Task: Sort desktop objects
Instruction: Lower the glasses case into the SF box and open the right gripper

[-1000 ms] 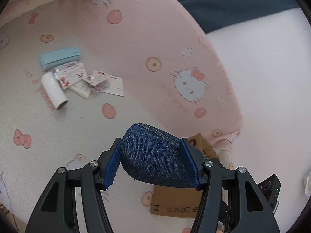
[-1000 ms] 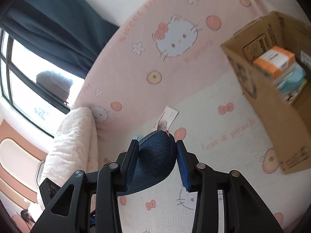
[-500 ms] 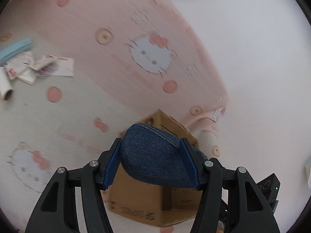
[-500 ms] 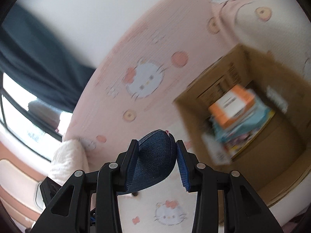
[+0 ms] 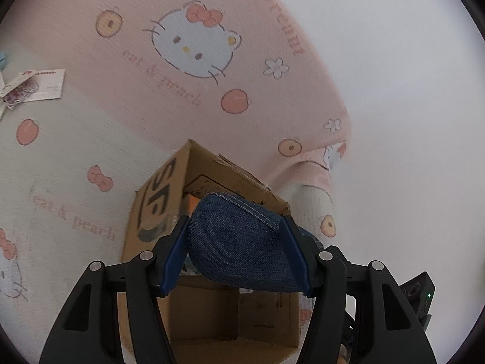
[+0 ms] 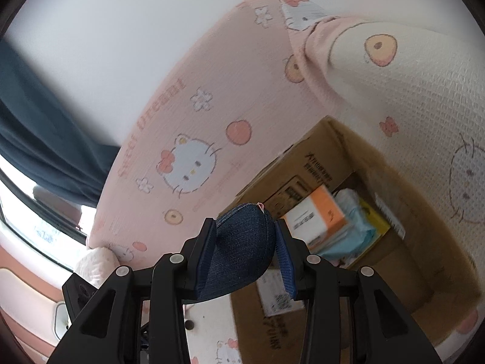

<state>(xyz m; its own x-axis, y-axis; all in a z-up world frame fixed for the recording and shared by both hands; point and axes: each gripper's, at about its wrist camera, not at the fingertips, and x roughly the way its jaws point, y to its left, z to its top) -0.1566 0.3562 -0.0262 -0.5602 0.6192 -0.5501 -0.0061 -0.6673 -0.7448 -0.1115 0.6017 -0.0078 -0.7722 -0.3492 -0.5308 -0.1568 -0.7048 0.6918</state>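
Observation:
A blue denim pouch [image 5: 239, 248] is held between both grippers, one at each end. My left gripper [image 5: 236, 254] is shut on it in the left wrist view. My right gripper [image 6: 245, 254] is shut on its other end [image 6: 239, 242]. The pouch hangs just above the open cardboard box [image 5: 157, 200], which stands on the Hello Kitty bed sheet. In the right wrist view the box [image 6: 430, 273] holds an orange and white carton [image 6: 315, 215], a light blue pack [image 6: 354, 230] and other small packets.
Some paper cards and tags [image 5: 33, 86] lie on the sheet at the far left. A pink Hello Kitty padded edge [image 5: 194, 48] runs behind the box against a white wall. A dark curtain [image 6: 39, 139] and a window are at the left.
Both grippers have carried the pouch from over the sheet near the cards to right above the box. The box now fills the lower part of both views.

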